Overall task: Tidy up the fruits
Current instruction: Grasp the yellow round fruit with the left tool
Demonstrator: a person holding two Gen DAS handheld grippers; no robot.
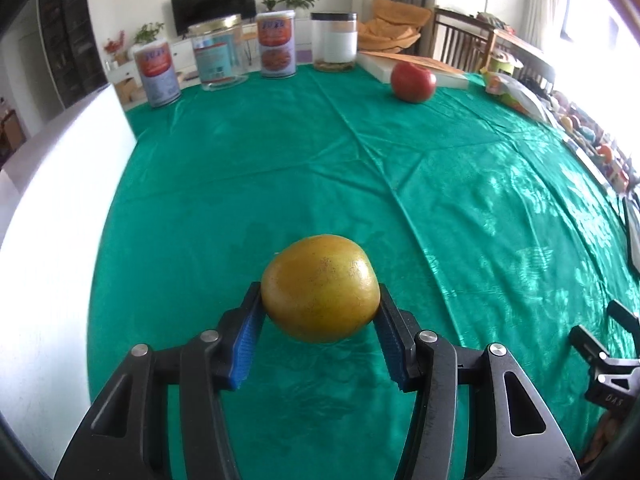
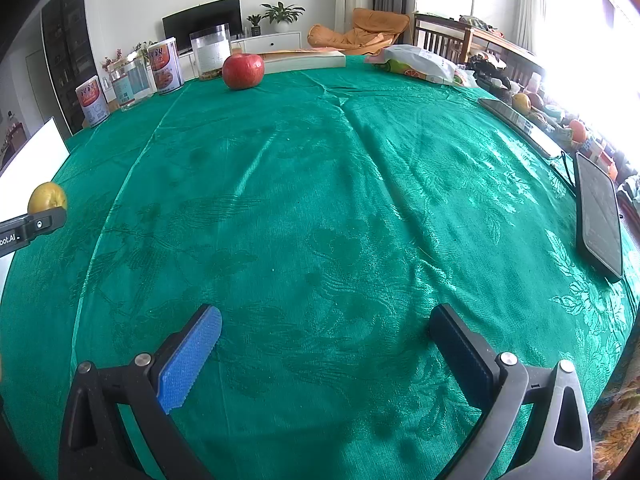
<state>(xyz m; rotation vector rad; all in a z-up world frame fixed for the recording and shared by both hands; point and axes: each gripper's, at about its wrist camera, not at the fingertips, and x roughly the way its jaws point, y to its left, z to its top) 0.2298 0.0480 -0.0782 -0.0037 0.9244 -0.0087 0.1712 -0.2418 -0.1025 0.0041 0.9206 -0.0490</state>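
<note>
My left gripper [image 1: 319, 294] is shut on a yellow-orange fruit [image 1: 320, 288] and holds it above the green tablecloth [image 1: 280, 184]. The same fruit [image 2: 47, 197] shows at the far left of the right wrist view, with the left gripper's finger under it. A red apple [image 1: 413, 81] sits on the cloth at the far right; it also shows in the right wrist view [image 2: 243, 71] at the far middle. My right gripper [image 2: 325, 322] is open and empty above the near part of the cloth.
Several cans and jars [image 1: 276, 45] line the table's far edge. A white book [image 2: 304, 60] and a snack bag [image 2: 420, 64] lie behind the apple. A phone [image 2: 600, 224] and a tablet [image 2: 520, 126] lie at the right edge. A white box [image 1: 48, 216] stands at the left.
</note>
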